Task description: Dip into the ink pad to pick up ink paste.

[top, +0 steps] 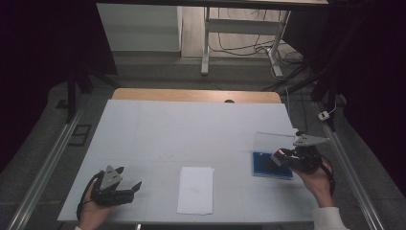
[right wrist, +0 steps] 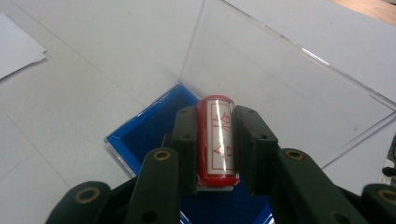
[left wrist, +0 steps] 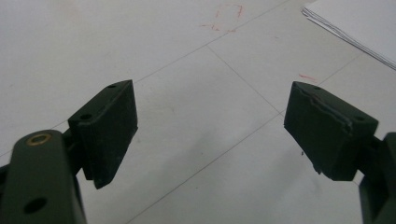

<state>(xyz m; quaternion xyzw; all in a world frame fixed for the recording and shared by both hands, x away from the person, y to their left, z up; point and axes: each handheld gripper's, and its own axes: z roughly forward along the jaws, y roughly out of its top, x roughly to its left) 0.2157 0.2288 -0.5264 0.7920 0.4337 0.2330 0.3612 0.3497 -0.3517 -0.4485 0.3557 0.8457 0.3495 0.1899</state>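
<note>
R gripper (right wrist: 215,147) clamped on small red cylindrical stamp w/ white label (right wrist: 217,140), held over blue tray of clear-lidded plastic box (right wrist: 140,135); L gripper (left wrist: 210,126) wide open, nothing btwn jaws, over white table (top: 158,129) nr white paper sheet (top: 196,189).

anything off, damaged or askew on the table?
One thing: the left hand-held gripper, open over bare table, has a chipped, ragged edge on one pad. Otherwise fine: right hand-held gripper holds the red stamp squarely over the blue ink pad case.
</note>
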